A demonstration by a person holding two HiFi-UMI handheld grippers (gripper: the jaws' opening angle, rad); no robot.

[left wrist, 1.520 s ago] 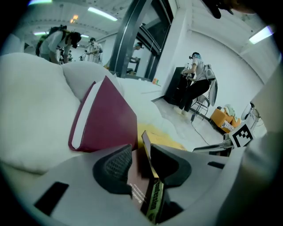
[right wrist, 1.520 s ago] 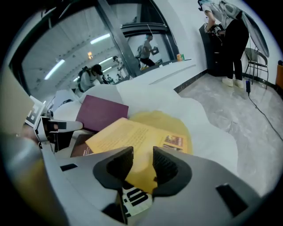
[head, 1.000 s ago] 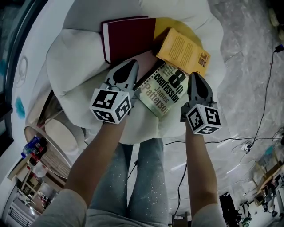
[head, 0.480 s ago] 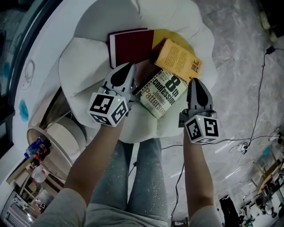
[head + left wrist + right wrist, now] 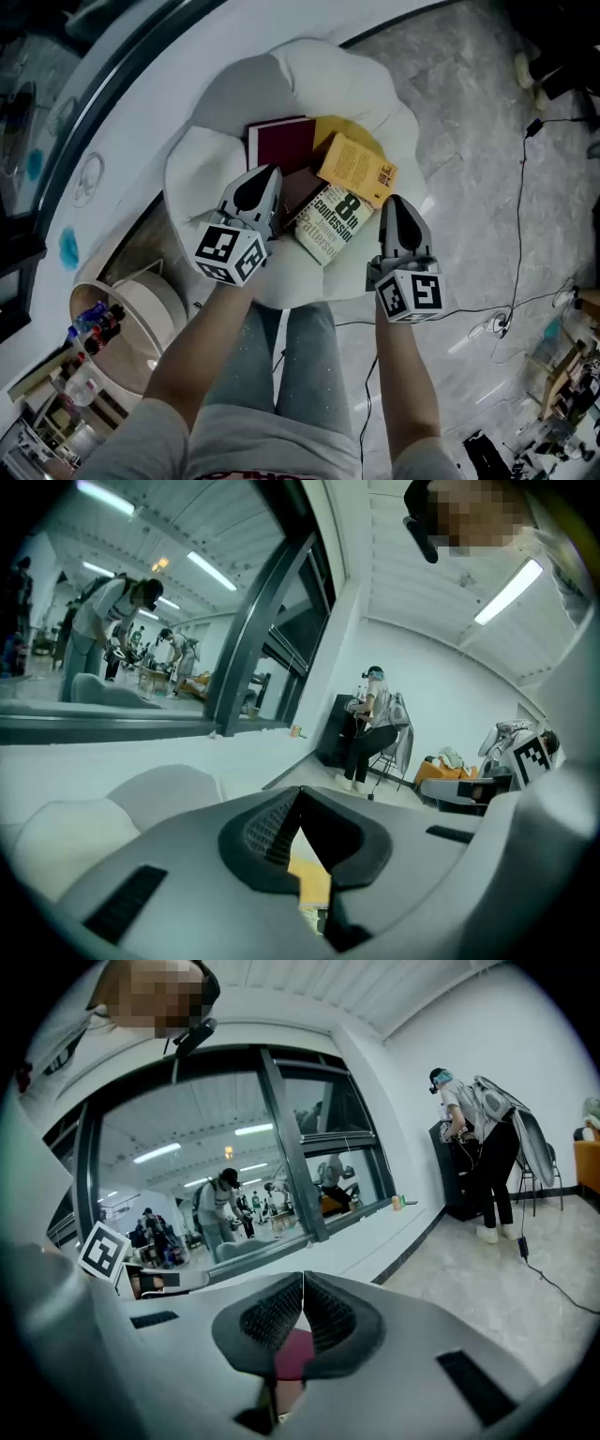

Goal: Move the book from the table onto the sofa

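Three books lie on the seat of the white petal-shaped sofa (image 5: pixel 309 75): a maroon one (image 5: pixel 281 142), a yellow one (image 5: pixel 356 169) and a grey paperback titled "8th Confession" (image 5: pixel 330 225). My left gripper (image 5: pixel 270 173) hangs above the sofa's left side, shut and empty. To the right of the paperback, my right gripper (image 5: pixel 394 200) is also shut with nothing in it. In the left gripper view the closed jaws (image 5: pixel 300 794) point out across the room. The right gripper view shows its tips (image 5: pixel 303 1283) pressed together.
A round side table (image 5: pixel 122 309) with small bottles stands at the lower left by the window wall. Cables (image 5: pixel 525 187) run over the marble floor on the right. A person (image 5: pixel 370 728) sits across the room; another (image 5: pixel 483 1138) stands by a black cabinet.
Both grippers have risen away from the sofa, staying shut. The sofa and books now look smaller and farther below them.
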